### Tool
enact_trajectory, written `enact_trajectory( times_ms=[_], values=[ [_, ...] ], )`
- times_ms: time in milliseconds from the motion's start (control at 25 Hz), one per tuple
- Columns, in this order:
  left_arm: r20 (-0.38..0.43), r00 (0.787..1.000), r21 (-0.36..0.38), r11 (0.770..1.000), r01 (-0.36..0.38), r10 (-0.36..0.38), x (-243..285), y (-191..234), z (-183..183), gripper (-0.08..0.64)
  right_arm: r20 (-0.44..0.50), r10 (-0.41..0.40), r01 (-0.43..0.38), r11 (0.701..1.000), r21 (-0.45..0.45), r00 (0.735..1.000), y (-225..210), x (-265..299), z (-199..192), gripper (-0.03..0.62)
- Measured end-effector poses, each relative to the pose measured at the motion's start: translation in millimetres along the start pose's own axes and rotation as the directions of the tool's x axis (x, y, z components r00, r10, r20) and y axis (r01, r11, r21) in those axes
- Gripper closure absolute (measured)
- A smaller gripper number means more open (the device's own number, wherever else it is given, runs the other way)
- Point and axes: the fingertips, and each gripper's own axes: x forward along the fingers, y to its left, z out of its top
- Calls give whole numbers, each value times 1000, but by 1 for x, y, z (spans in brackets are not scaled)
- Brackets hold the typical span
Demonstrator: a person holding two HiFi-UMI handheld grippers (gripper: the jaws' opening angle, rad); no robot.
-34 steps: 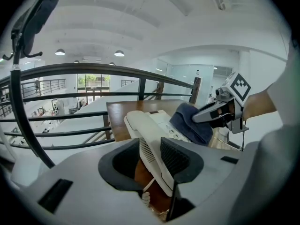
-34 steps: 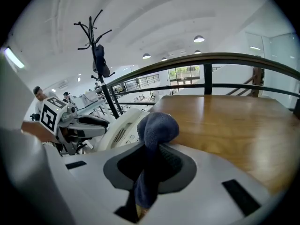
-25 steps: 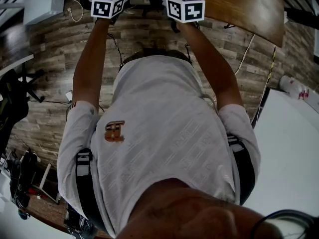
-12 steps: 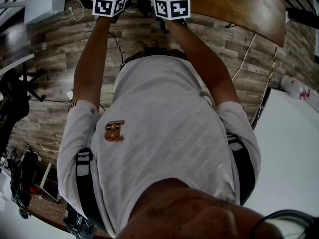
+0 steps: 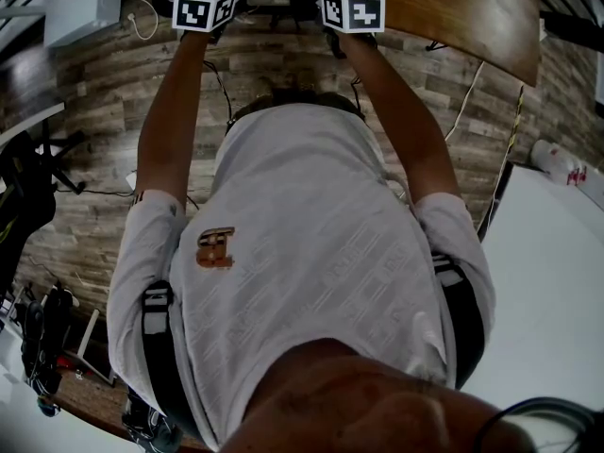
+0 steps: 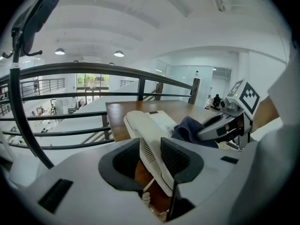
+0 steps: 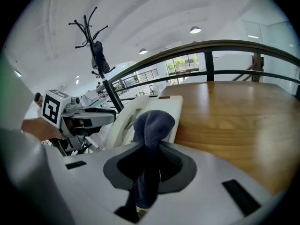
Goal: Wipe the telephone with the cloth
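A white telephone sits at the near edge of a wooden table. Its handset runs between the jaws of my left gripper, which is shut on it. My right gripper is shut on a dark blue cloth; the cloth bulges ahead of the jaws and rests against the telephone's base. In the left gripper view the cloth lies on the telephone under the right gripper. In the head view only the marker cubes show, left and right; the jaws are hidden.
A dark metal railing runs behind the table. A coat stand rises at the far left. In the head view a white table stands to the person's right, over a wood-plank floor with cables.
The right gripper slid left toward the left gripper, then came back right to about where it started. The left gripper stayed put.
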Motion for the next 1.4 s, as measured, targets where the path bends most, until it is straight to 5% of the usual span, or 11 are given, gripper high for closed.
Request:
enact_trajectory(
  times_ms=[400,680,920,1200,1400],
  values=[
    [-6,1000,7,1000,-8,8,4,0,-4,417,40,-32,31,999,13,999,-40,-30,1,520],
    [66,998,28,1000,-10,8,-11,-14,20,417,203,90,-78,995,-68,975,-16,-58,48,520],
    [253,967,62,998,25,-40,-38,-42,80,440,358,220,-159,968,-193,907,26,-87,102,520],
    [420,905,98,995,25,-64,-79,-70,134,490,487,363,-213,917,-337,794,76,-134,141,520],
    [510,858,121,993,3,-64,-106,-82,157,528,531,413,-209,891,-403,740,93,-158,150,520]
  ],
)
